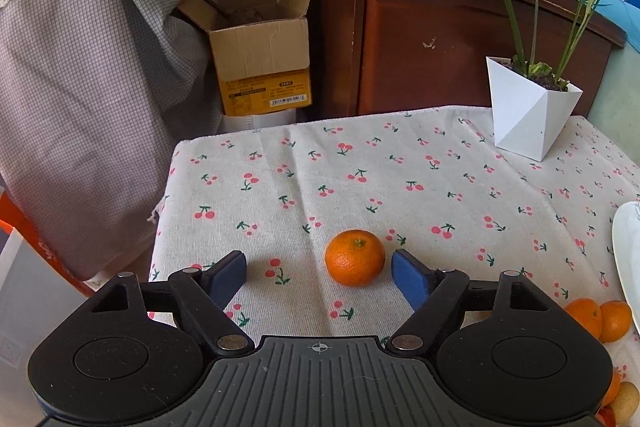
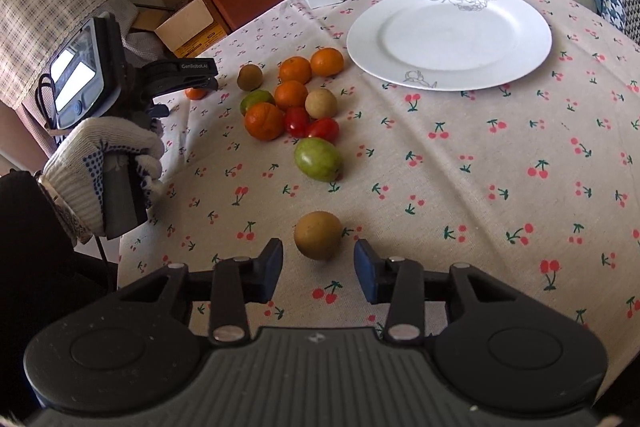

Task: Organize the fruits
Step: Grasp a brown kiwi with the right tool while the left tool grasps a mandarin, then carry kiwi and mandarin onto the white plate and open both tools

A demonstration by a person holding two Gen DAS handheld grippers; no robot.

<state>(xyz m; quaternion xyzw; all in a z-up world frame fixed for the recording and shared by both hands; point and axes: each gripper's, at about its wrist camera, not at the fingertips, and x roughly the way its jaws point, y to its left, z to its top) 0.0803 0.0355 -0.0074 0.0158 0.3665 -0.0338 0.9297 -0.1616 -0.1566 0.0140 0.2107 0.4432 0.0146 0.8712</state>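
- While the left gripper (image 1: 319, 269) brackets a lone orange (image 1: 355, 257) on the cherry-print tablecloth (image 1: 420, 179), its jaws are unclenched — one pad beside the fruit.
- Plate (image 1: 627, 259) is cut off at the frame edge.
- Right gripper (image 2: 319, 265) is released around a brown fruit (image 2: 318, 235) — no contact.
- "GenRobot.AI" reads on the left gripper's arm.

I see a small round orange mandarin (image 1: 354, 258) alone near the tabletop's left edge, stem scar up. A round brown fruit (image 2: 318, 235) sits apart at front. Further back lies a cluster of orange mandarins (image 2: 295, 70), red tomatoes (image 2: 323, 129) and green fruits (image 2: 319, 159). The white round ceramic plate (image 2: 449, 37) holds nothing.
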